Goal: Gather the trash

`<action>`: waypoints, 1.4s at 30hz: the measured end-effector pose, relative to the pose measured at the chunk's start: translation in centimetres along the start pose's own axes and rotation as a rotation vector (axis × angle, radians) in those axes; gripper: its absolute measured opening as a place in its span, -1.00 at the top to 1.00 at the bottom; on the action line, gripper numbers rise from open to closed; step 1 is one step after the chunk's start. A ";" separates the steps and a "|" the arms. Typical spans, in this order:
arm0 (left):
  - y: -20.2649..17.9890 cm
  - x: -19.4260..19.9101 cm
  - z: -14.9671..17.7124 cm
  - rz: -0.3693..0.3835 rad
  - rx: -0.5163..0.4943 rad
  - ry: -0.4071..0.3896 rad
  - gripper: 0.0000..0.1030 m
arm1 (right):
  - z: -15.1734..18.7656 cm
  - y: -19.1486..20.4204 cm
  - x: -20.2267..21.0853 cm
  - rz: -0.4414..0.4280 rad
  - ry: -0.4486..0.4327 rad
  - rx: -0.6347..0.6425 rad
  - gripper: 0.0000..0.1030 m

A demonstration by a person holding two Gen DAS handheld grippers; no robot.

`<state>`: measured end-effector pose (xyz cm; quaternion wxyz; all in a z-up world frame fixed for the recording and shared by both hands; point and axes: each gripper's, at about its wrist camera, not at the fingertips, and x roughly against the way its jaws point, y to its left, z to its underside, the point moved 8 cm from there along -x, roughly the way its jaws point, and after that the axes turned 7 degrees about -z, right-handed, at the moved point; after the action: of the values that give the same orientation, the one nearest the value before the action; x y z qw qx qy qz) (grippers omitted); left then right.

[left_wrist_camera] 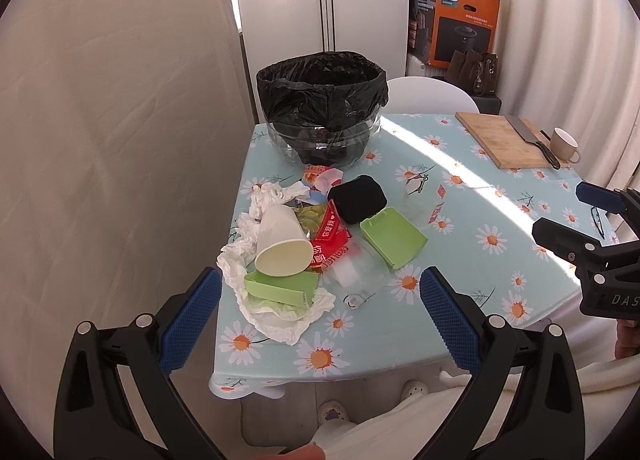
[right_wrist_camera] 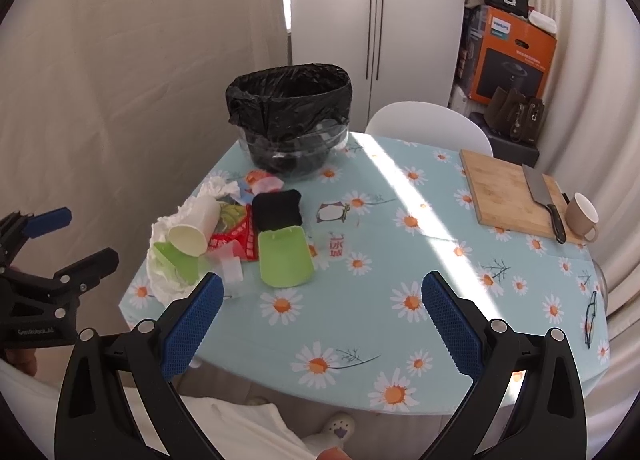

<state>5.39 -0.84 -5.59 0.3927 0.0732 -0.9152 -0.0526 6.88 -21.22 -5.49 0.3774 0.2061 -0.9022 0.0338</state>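
Observation:
A pile of trash lies on the table's left side: a white paper cup (left_wrist_camera: 282,246) on its side, crumpled tissue (left_wrist_camera: 276,308), two green plastic pieces (left_wrist_camera: 394,238), a red wrapper (left_wrist_camera: 330,240), a black sponge-like block (left_wrist_camera: 357,197) and clear plastic (left_wrist_camera: 356,274). Behind it stands a clear bin lined with a black bag (left_wrist_camera: 322,107). My left gripper (left_wrist_camera: 320,316) is open and empty, above the table's near edge in front of the pile. My right gripper (right_wrist_camera: 320,324) is open and empty, right of the pile (right_wrist_camera: 224,236).
The table (right_wrist_camera: 400,268) has a blue daisy cloth. A wooden cutting board (right_wrist_camera: 508,191) with a cleaver (right_wrist_camera: 546,203) and a beige mug (right_wrist_camera: 582,215) sit at the far right. Glasses (right_wrist_camera: 591,318) lie near the right edge. A white chair (right_wrist_camera: 424,123) stands behind.

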 end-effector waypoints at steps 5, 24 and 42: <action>-0.1 0.0 0.0 -0.003 0.001 0.002 -0.89 | 0.0 -0.1 -0.1 -0.005 0.001 0.001 -0.85; -0.7 0.3 0.5 -0.019 0.008 0.014 -0.89 | -0.1 -0.3 -0.1 -0.028 -0.004 0.017 -0.85; -1.6 0.7 1.2 -0.025 0.039 0.036 -0.89 | 0.0 -1.0 0.5 -0.048 -0.009 0.040 -0.85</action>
<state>4.21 -2.47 -6.12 0.4069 0.0932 -0.9079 -0.0384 6.94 -22.34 -5.23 0.3697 0.2356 -0.8978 0.0419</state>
